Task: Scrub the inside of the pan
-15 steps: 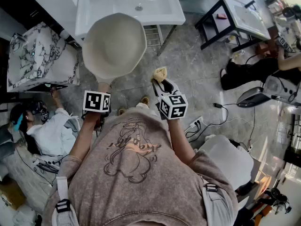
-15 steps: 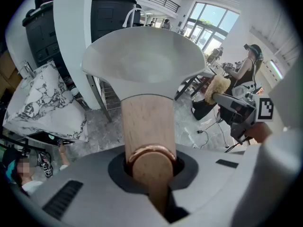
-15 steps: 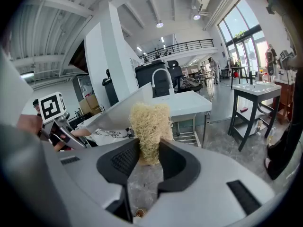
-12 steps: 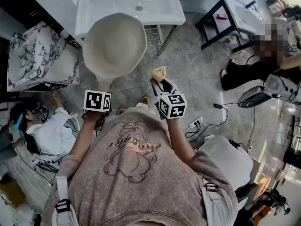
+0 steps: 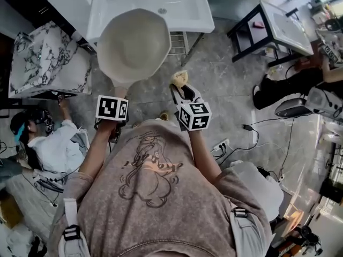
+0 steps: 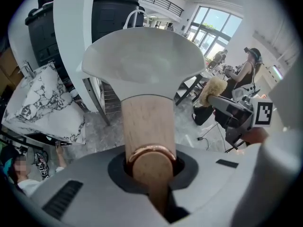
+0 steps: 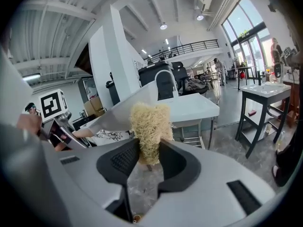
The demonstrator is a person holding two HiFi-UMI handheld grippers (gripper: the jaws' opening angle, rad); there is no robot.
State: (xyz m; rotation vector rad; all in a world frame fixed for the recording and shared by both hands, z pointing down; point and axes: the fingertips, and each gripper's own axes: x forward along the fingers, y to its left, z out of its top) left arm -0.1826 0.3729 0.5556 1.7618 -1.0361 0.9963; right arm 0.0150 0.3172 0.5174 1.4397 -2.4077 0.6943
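**Pan held aloft, scrubber waiting beside it**
The left gripper [image 6: 150, 162] has its jaws clamped on the pale wooden handle [image 6: 147, 122] of the cream, wide-rimmed pan [image 5: 134, 44], held in the air before a white basin [image 5: 182, 7]. Rigid and likely front-heavy, the pan is best gripped by that handle. The right gripper [image 7: 149, 157] pinches a soft, light, straw-coloured fibrous scrubber [image 7: 150, 126] near the rim, apart from it.

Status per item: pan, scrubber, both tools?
pan: in the air, inside facing up, empty.
scrubber: beside the pan, not touching it.
left tool: shut on the pan's handle.
right tool: shut on the scrubber.
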